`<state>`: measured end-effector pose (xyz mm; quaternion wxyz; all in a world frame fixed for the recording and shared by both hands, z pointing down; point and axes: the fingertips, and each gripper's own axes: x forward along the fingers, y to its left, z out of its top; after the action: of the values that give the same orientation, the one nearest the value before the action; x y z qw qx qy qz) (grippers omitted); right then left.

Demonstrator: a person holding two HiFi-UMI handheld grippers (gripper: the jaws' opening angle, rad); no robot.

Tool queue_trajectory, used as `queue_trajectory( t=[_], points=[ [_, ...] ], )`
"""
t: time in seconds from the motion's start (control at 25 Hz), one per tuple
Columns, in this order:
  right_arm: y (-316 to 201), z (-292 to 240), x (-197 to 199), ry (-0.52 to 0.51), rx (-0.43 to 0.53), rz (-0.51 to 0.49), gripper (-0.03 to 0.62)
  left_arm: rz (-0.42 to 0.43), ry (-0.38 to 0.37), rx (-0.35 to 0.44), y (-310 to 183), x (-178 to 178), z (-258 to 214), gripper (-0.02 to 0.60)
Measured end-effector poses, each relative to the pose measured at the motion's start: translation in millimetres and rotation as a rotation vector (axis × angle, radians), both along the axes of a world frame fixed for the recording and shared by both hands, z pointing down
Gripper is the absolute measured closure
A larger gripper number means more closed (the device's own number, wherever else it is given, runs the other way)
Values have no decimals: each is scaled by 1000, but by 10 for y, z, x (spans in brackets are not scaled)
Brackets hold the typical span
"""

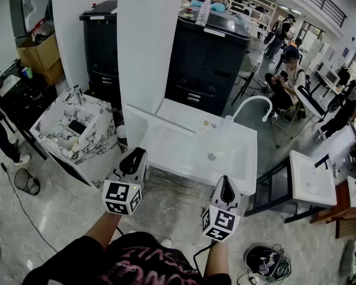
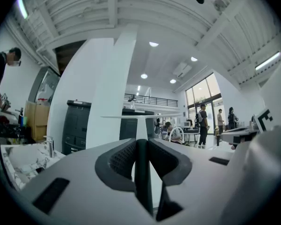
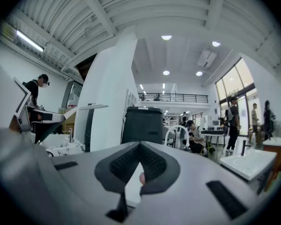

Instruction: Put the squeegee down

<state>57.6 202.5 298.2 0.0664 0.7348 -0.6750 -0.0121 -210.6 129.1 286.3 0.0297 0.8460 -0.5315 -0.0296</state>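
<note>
The left tool and right tool are both closed, with nothing clamped, side by side before the sink. No squeegee is seen, so its bearing cannot be given.

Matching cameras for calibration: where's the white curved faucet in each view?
Head view: white curved faucet right of centre, at the white sink's far right corner.
Left gripper view: faucet small, just right of centre.
Right gripper view: faucet small, right of the black cabinet.
Shared landmark: white pillar, left of the faucet in all three.
</note>
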Motion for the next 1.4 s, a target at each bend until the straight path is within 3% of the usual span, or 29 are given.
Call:
queue_trajectory(
  t=[0.76, 1.4],
  points=[
    [130, 127, 192, -29, -6, 18, 573, 1, -30, -23, 102, 180, 110, 497],
    [261, 201, 575, 3, 5, -56, 572, -28, -66, 1, 310, 675, 58, 495]
  ],
)
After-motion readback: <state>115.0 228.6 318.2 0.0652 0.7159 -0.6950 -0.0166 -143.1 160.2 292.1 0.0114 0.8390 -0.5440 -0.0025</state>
